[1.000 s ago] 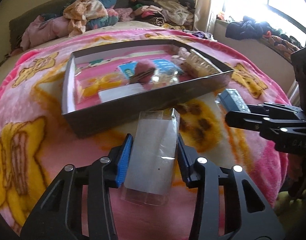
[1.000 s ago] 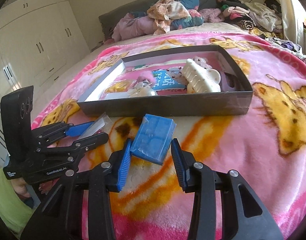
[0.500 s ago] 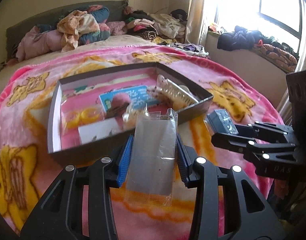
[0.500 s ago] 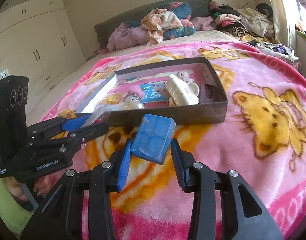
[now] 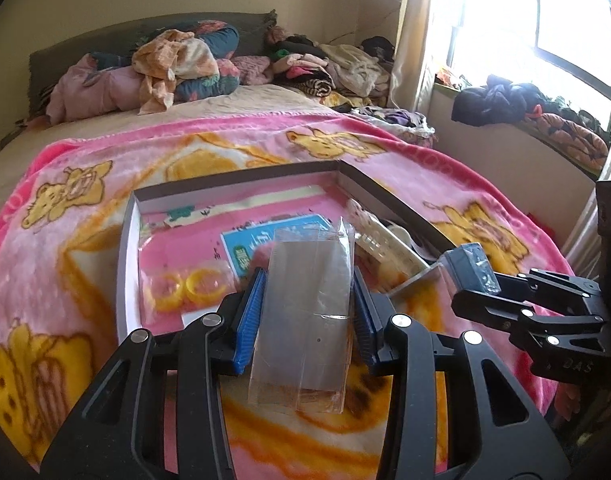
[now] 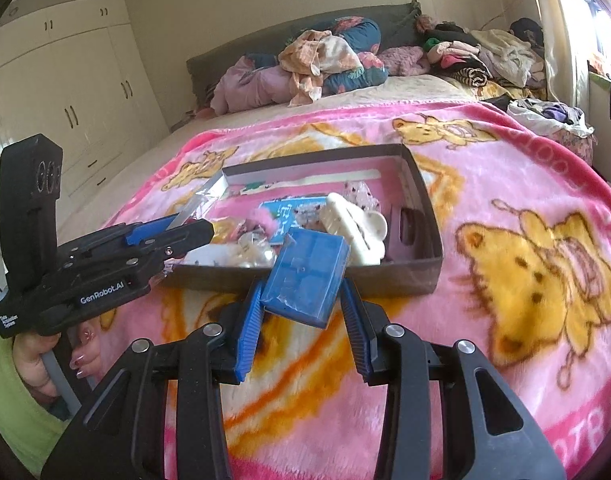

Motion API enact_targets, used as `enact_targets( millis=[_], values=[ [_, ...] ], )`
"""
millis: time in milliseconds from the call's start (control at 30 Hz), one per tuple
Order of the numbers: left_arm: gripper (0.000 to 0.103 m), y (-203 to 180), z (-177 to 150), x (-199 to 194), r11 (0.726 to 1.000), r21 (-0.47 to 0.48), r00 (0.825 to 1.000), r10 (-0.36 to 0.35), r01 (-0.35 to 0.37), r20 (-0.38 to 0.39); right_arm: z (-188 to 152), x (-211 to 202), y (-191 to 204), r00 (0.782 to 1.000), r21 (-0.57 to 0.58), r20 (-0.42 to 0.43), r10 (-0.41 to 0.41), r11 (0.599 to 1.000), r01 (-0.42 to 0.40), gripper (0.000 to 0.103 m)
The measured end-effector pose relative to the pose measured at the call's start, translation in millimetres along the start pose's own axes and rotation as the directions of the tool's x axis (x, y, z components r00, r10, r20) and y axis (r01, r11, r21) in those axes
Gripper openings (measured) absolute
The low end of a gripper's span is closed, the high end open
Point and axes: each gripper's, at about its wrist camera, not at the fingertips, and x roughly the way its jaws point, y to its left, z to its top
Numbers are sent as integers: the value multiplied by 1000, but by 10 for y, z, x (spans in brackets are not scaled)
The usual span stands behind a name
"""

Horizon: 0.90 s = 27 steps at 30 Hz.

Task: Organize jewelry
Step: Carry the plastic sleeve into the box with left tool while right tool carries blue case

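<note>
The left gripper [image 5: 307,312] is clamped on a clear plastic packet [image 5: 305,320], which stands between its 2 blue-padded fingers [image 5: 249,316] and reaches up past the fingertips; the packet hangs in the air over the near edge of the box [image 5: 127,256]. The right gripper [image 6: 301,312] is clamped on a small blue plastic case [image 6: 307,276], held tilted between its blue pads, with the case's far end over the near wall of the box. From the left wrist view the right gripper [image 5: 471,292] shows at the right with the blue case [image 5: 471,266] at its tip, close beside the box's near right corner; from the right wrist view the left gripper [image 6: 181,228] shows at the left, the packet [image 6: 193,208] sticking out of its tip above the box's left end. The box is a shallow dark tray with a pink bottom, lying on a pink blanket [image 6: 505,240] printed with yellow bears. Inside it lie 2 yellow rings [image 5: 185,284] at the near left, a blue card [image 5: 265,240] in the middle, a cream hair clip [image 6: 355,228] toward the right and a pink fluffy piece [image 6: 263,218] near the middle. Heaps of clothes [image 5: 173,68] lie at the head of the bed, well apart from the box.
</note>
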Motion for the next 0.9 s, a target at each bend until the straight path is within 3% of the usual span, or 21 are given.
enact_targets(
  millis=[900],
  values=[
    [32,503,95,356,992,-85,995,90,-93,-31,401,567,50,999,-72,-47,-8,997,5,37]
  ],
)
